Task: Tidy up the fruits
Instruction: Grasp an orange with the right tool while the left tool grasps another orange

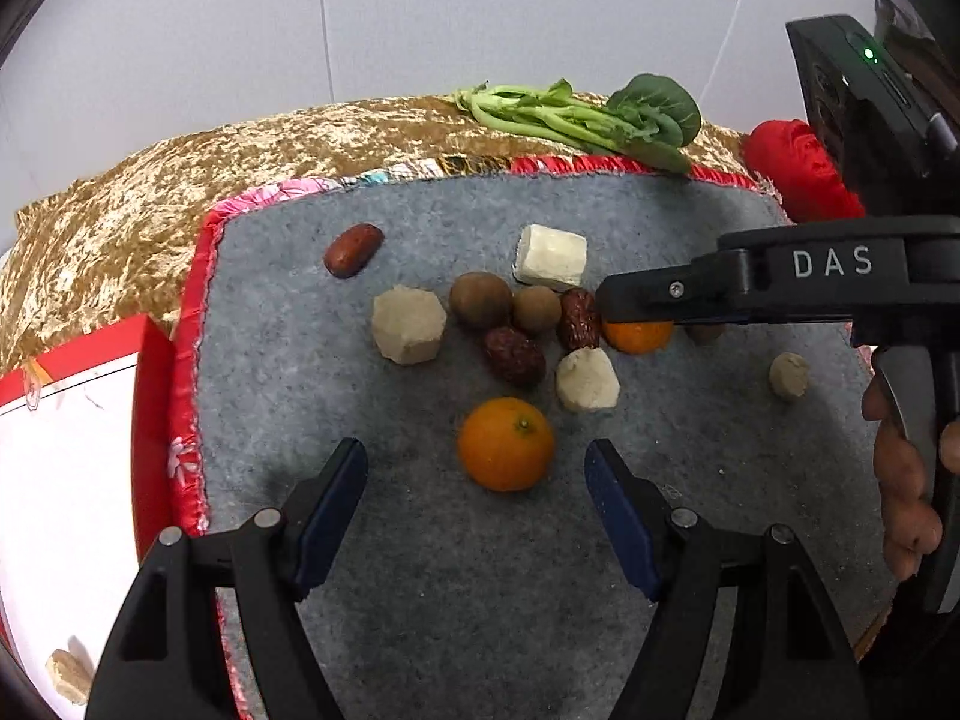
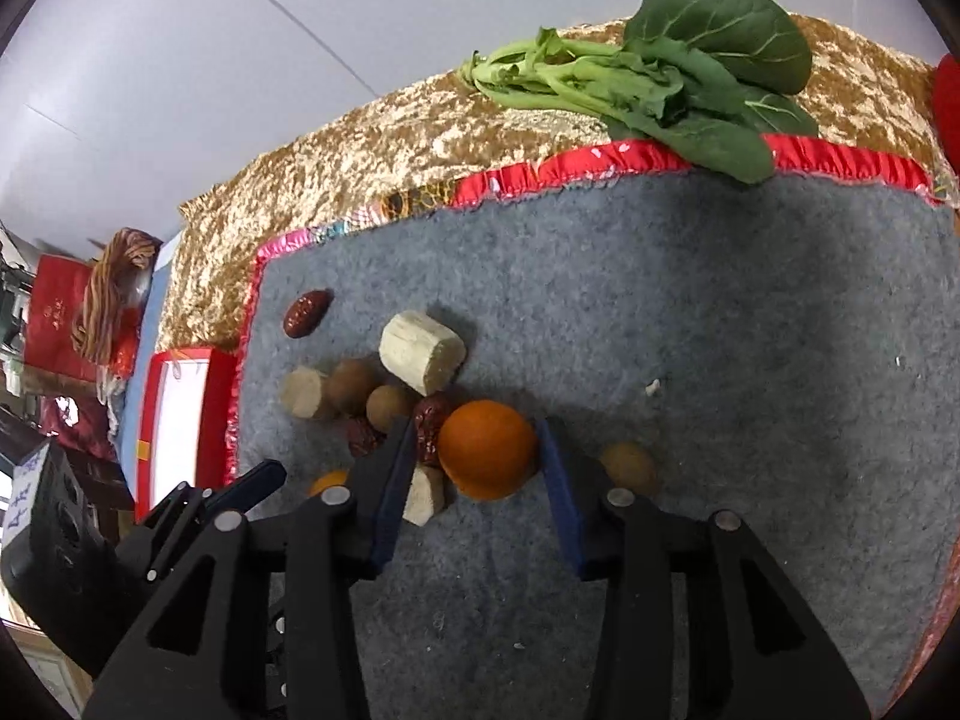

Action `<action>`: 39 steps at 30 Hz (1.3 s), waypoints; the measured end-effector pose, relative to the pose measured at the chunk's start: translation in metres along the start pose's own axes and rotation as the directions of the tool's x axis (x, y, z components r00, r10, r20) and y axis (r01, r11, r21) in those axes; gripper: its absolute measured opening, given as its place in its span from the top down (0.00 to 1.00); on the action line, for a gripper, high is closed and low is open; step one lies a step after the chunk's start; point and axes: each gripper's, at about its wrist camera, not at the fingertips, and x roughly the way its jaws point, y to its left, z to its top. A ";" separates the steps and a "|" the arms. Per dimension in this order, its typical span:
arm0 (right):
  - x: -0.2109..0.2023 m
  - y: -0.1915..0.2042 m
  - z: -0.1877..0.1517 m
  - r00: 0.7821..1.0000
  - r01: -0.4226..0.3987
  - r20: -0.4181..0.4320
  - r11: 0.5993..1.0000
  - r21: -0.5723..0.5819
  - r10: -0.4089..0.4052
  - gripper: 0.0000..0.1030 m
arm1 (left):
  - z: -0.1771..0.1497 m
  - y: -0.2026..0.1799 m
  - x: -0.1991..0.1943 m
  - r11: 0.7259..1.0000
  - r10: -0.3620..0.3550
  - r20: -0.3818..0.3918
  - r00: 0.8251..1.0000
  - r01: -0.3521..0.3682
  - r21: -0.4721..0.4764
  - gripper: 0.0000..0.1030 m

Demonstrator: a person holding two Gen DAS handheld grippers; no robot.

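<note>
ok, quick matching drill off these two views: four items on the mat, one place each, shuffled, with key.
Items:
1. near orange
2. far orange
3. greens
4. lone date

Places:
A. between the open right gripper fingers
B. far edge of the grey mat, partly on the gold cloth
C. just ahead of the open left gripper
D. apart from the pile, toward the far left of the mat

Pairs: 1-C, 2-A, 3-B, 4-D
</note>
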 end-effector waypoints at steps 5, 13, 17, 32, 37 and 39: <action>0.005 0.001 -0.003 1.000 0.011 -0.006 1.000 -0.008 -0.011 0.57 | 0.002 0.002 0.008 1.000 -0.003 -0.003 1.000 0.003 -0.005 0.29; 0.006 0.002 -0.005 1.000 0.022 0.005 1.000 -0.021 -0.022 0.58 | 0.003 0.002 0.012 0.998 -0.049 0.028 0.998 0.048 0.034 0.56; 0.003 0.003 -0.005 1.000 0.020 0.012 1.000 -0.014 -0.019 0.60 | 0.002 -0.006 0.010 0.995 -0.067 0.028 0.997 0.064 0.080 0.68; -0.012 0.019 -0.010 0.999 0.029 0.040 0.999 -0.027 -0.028 0.61 | -0.003 0.015 -0.041 0.995 -0.102 0.135 0.986 0.098 0.036 0.69; -0.005 0.016 -0.011 0.998 0.057 0.013 0.998 -0.006 -0.057 0.59 | -0.009 0.031 -0.060 0.996 -0.086 0.159 0.983 0.089 -0.007 0.69; -0.004 0.017 -0.011 0.998 0.062 0.014 0.998 -0.001 -0.062 0.58 | -0.012 0.040 -0.067 0.997 -0.071 0.168 0.983 0.077 -0.025 0.69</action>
